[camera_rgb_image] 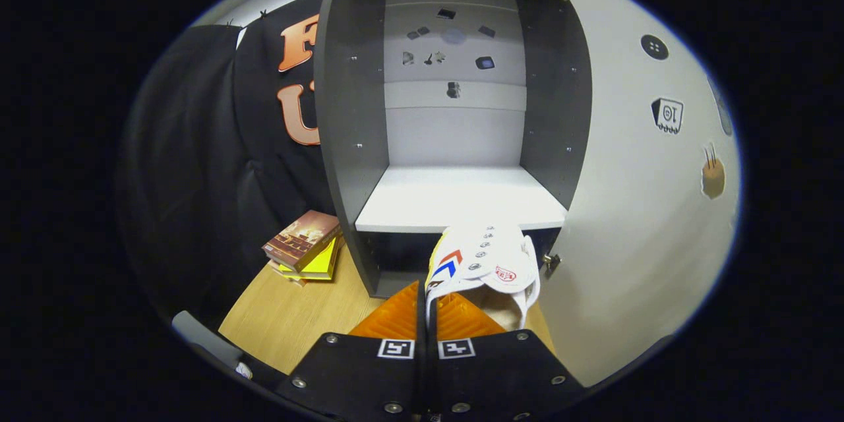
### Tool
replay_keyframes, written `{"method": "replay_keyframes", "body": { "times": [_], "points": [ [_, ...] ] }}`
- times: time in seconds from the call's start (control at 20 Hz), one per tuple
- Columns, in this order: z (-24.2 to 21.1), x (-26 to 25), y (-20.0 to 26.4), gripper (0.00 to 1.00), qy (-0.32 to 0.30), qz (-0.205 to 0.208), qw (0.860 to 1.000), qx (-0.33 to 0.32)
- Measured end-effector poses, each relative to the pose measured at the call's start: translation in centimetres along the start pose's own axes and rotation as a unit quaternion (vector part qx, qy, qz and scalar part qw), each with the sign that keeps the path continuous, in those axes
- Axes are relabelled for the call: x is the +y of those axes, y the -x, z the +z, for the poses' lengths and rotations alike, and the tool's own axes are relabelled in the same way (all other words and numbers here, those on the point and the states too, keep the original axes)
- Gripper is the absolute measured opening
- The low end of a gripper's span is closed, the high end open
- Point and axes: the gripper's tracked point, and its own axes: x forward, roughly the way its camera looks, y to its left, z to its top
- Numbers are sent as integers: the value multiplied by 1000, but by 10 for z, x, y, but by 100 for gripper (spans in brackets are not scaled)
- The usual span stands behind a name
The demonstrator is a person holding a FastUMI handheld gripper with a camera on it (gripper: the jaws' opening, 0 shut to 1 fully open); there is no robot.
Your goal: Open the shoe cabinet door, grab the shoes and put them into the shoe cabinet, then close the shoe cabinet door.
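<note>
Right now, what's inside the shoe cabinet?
The shoe cabinet stands open and its white shelf is bare. The white sneaker sits just ahead of the gripper, pinched by its collar. The dark space under the shelf is partly covered by the sneaker.

claw (425, 316) | fingers (395, 320) drawn nearly together, a thin gap between them | both press on the heel edge of the shoe (484, 260) | shoe held, hanging just ahead of the fingertips
</note>
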Motion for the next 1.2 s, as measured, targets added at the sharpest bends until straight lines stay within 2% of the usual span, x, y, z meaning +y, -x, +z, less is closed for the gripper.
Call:
{"method": "replay_keyframes", "body": {
  "times": [0.2,0.5,1.05,1.2],
  "points": [
    [34,4,-14,0,14,2,1000,-12],
    [69,-4,-72,0,34,-2,999,-14],
    [90,-24,-194,0,40,13,999,5],
    [98,-22,-217,0,64,17,998,5]
  ]
}}
